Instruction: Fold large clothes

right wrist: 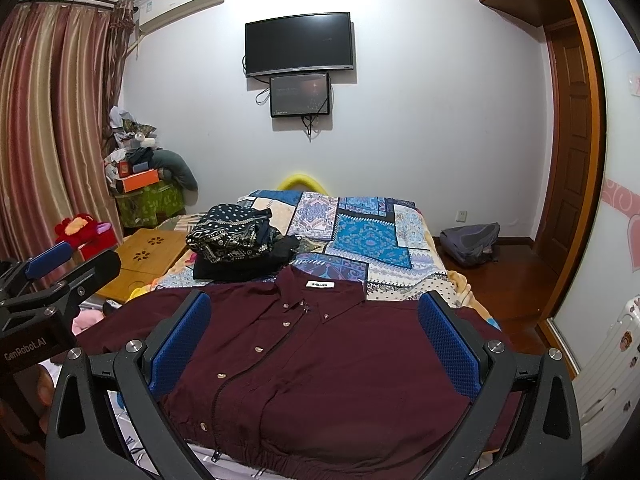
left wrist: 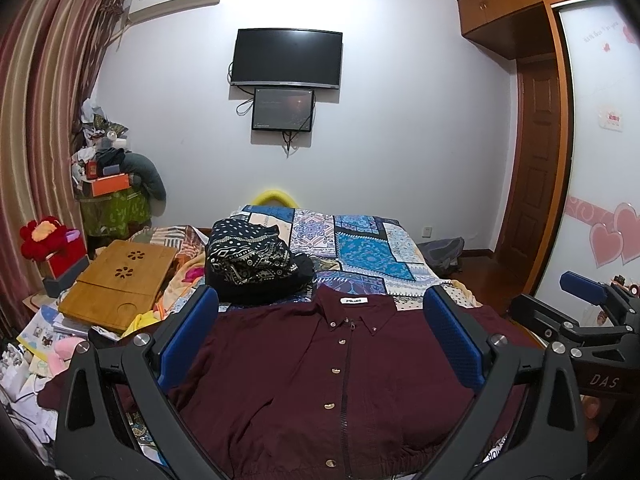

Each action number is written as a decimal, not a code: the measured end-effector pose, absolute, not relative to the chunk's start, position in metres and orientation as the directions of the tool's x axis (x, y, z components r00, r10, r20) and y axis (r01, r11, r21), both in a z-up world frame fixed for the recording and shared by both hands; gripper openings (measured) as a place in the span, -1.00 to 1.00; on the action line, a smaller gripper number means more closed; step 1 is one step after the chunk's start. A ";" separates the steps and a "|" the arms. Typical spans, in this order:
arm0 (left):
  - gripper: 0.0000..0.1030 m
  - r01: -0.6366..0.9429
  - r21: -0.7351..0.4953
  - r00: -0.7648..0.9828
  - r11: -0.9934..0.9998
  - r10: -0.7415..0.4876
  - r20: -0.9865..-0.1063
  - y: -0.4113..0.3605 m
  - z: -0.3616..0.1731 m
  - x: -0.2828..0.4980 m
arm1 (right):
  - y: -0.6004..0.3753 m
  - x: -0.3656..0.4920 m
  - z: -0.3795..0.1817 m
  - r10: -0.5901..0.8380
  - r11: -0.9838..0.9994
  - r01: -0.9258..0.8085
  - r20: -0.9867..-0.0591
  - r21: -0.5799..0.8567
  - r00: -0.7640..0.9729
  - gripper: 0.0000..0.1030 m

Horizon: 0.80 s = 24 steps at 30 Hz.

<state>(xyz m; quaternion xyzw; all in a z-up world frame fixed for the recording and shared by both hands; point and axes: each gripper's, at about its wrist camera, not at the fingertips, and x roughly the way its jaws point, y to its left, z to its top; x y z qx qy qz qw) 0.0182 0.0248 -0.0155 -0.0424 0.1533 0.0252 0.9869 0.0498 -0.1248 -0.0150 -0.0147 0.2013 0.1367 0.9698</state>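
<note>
Bedroom with pale walls surrounds me as I stand at the foot of a bed (left wrist: 360, 240) covered by a blue patchwork quilt (right wrist: 372, 236).

My left gripper (left wrist: 320, 336) is held wide apart, its blue padded fingers (left wrist: 188, 336) framing a maroon button-up shirt (left wrist: 320, 380) and holding nothing. My right gripper (right wrist: 316, 340) is spread just as wide over the same shirt, with nothing between its pads (right wrist: 448, 348). Each tool shows at the edge of the other's view, so they sit side by side, close together.

The shirt lies flat and face up on the near end of the bed, collar pointing away from me. A white label (right wrist: 322, 285) shows inside the collar, and a row of light buttons (left wrist: 336, 370) runs down beside a dark zipper. Its gathered hem is nearest to me.

Just beyond the collar sits a pile of dark clothes (left wrist: 256, 264), topped by black fabric with a white pattern. Left of the bed rests a bamboo lap desk (left wrist: 120, 280) among loose papers and soft toys. Striped curtains (right wrist: 52, 120) hang on the left wall. On the far wall hangs a dark television (left wrist: 288, 58) with a smaller screen (left wrist: 282, 110) just below it. A grey backpack (right wrist: 472, 242) lies on the wooden floor to the right, near a wooden door (right wrist: 568, 152).
</note>
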 end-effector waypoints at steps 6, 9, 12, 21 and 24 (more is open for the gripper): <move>0.99 -0.097 -0.083 0.948 0.992 0.067 -0.312 0.037 -0.017 0.024 | -0.125 0.057 -0.018 0.256 0.962 -0.270 -0.408 0.025 0.876 0.99; 0.99 -0.150 -0.089 0.944 0.985 0.116 -0.309 0.052 -0.018 0.028 | -0.124 0.061 -0.018 0.254 0.962 -0.271 -0.415 0.020 0.874 0.99; 0.99 -0.227 -0.096 0.935 0.969 0.189 -0.301 0.071 -0.019 0.031 | -0.123 0.067 -0.018 0.252 0.962 -0.271 -0.423 0.015 0.870 0.99; 0.99 -0.522 -0.181 0.808 0.833 0.415 -0.418 0.172 -0.055 0.037 | -0.115 0.091 -0.023 0.251 0.960 -0.281 -0.460 0.003 0.852 0.99; 0.99 -0.590 -0.222 0.751 0.776 0.428 -0.503 0.210 -0.079 0.038 | -0.110 0.104 -0.027 0.248 0.958 -0.285 -0.481 -0.004 0.841 0.99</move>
